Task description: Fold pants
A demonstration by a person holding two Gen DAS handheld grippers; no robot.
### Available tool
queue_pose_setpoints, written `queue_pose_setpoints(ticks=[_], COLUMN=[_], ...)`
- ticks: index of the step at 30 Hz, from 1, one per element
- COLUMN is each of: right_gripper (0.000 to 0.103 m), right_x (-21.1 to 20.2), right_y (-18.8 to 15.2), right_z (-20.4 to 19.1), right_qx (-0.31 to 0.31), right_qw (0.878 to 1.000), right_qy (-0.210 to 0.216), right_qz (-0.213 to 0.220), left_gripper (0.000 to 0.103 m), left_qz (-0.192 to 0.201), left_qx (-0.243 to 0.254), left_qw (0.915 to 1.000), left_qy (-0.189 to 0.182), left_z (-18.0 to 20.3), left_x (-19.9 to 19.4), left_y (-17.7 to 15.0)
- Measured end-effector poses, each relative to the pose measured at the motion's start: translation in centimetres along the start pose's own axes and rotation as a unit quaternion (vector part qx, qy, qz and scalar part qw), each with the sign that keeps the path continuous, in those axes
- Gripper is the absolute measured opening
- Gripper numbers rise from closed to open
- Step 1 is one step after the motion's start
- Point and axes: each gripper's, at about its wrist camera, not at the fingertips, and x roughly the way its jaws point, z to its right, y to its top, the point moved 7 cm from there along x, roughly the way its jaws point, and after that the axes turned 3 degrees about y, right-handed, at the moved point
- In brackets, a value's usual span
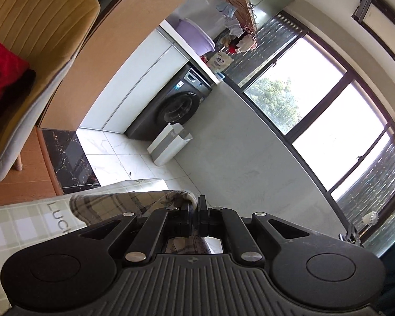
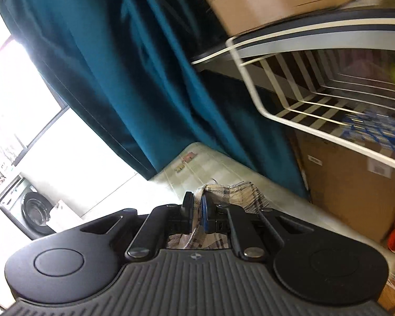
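The pants (image 1: pixel 123 204) are beige plaid cloth. In the left wrist view they bunch over the checked tablecloth (image 1: pixel 18 226), and my left gripper (image 1: pixel 196 205) is shut on a fold of them, with more cloth hanging beneath the jaws. In the right wrist view my right gripper (image 2: pixel 196 202) is shut on another edge of the pants (image 2: pixel 239 194), which trail off to the right over the green checked table (image 2: pixel 205 166). Both views are tilted, and most of the garment is hidden under the gripper bodies.
A mustard chair (image 1: pixel 34 39) with a red cushion (image 1: pixel 2 71) stands left of the table. Beyond are a washing machine (image 1: pixel 176 105), a white bin (image 1: pixel 168 144) and large windows. On the right side hang a teal curtain (image 2: pixel 134 79), a white wire rack (image 2: pixel 316 89) and cardboard boxes (image 2: pixel 350 184).
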Motion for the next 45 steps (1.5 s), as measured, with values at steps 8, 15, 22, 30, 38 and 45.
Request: queue_pose_setpoints(ticks=[8, 15, 22, 30, 38, 45], right_gripper=[0.007, 0.007, 0.009, 0.043, 0.054, 0.054], right_x=[8.1, 12.9, 15.7, 13.6, 7.8, 5.5], right_y=[0.2, 0.5, 0.1, -1.1, -5.0, -8.9], right_z=[-1.6, -0.4, 0.4, -0.6, -2.4, -1.9], right_qx=[-0.026, -0.024, -0.031, -0.064, -0.114, -0.082], right_qw=[0.999, 0.997, 0.996, 0.994, 0.99, 0.989], right_qy=[-0.036, -0.065, -0.075, -0.073, -0.054, -0.082], right_qz=[-0.007, -0.014, -0.026, -0.044, -0.055, -0.089], left_gripper=[0.005, 0.005, 0.006, 0.067, 0.073, 0.062], left_qz=[-0.037, -0.074, -0.131, -0.185, -0.228, -0.258], left_qx=[0.034, 0.046, 0.073, 0.111, 0.079, 0.049], left_qw=[0.9981, 0.9951, 0.9864, 0.9758, 0.9679, 0.96], left_qy=[0.036, 0.045, 0.067, 0.035, 0.07, 0.096], left_z=[3.6, 5.5, 5.8, 4.5, -2.3, -6.3], left_x=[13.9, 22.0, 27.8, 27.1, 22.5, 22.2], left_y=[-0.8, -3.2, -7.2, -8.5, -7.4, -9.6])
